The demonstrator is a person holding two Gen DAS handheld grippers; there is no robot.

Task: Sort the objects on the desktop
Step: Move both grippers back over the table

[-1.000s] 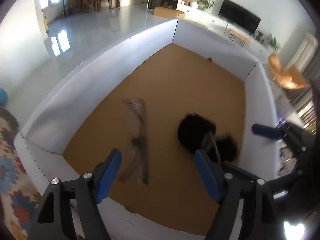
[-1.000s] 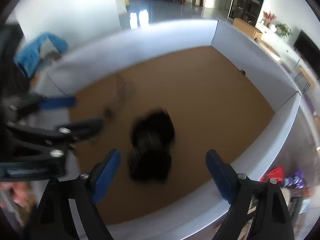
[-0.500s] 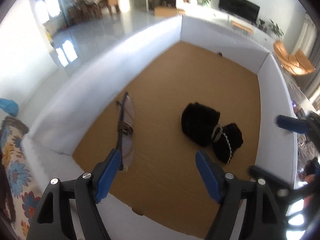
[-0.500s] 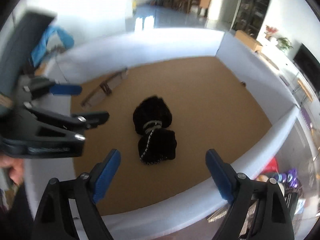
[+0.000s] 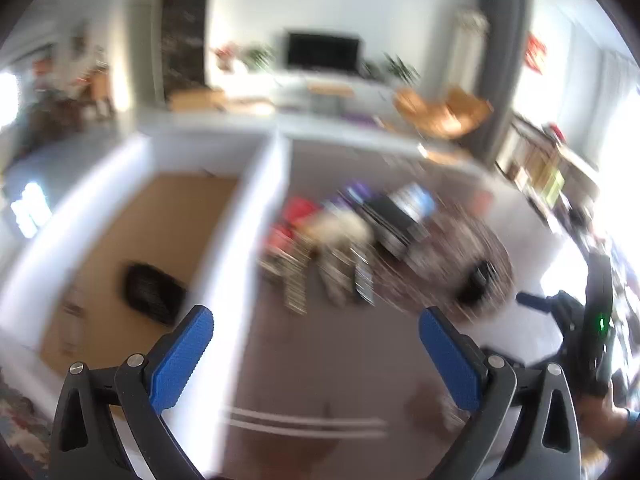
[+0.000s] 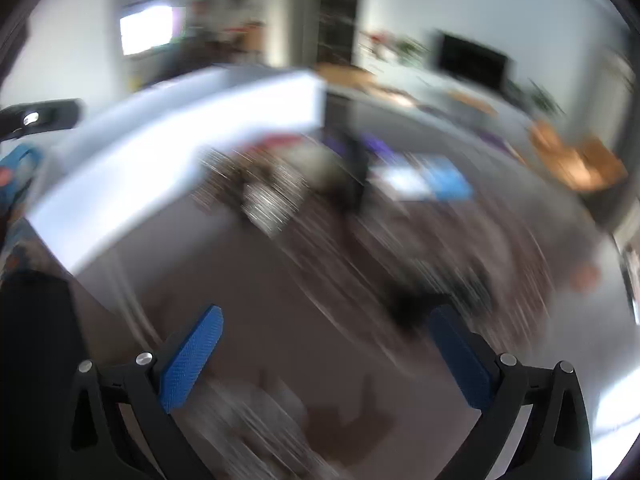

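While both views blur, left gripper (image 5: 316, 340) and right gripper (image 6: 326, 350) opening – empty, over cluttered table (image 5: 320, 360)

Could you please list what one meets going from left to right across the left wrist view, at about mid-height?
Cork-floored tray holding a black furry item → white tray wall → blurred pile of desktop objects → right gripper at the far right edge.

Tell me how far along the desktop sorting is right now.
Done: a black item lies in the white-walled box. In hand: nothing; left gripper and right gripper are both opening with nothing between them. Left: a blurred pile of objects on the dark tabletop.
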